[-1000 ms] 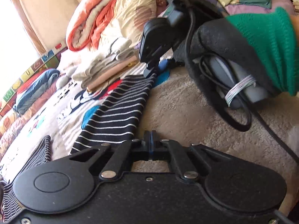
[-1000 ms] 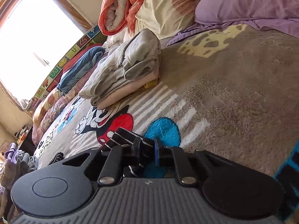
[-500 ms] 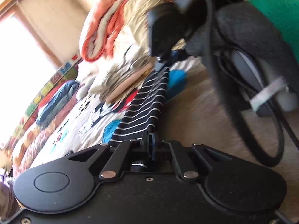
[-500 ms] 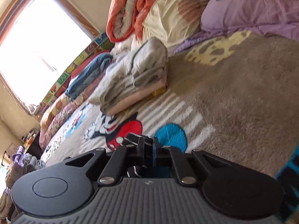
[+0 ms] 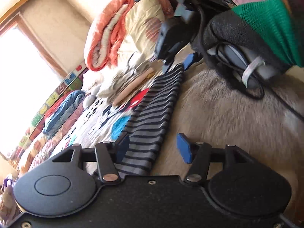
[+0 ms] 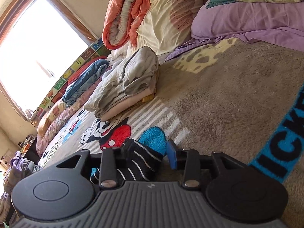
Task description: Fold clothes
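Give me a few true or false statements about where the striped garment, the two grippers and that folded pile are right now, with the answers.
1. The left gripper is open. True.
2. The right gripper is clamped shut on the striped garment. False: its jaws stand apart, with the cloth lying between them.
3. The striped garment lies in a long folded strip on the blanket. True.
4. The pile of folded clothes sits on top of the striped garment. False: it rests on the blanket beyond it, apart.
5. The rolled orange quilt lies beyond the folded pile. True.
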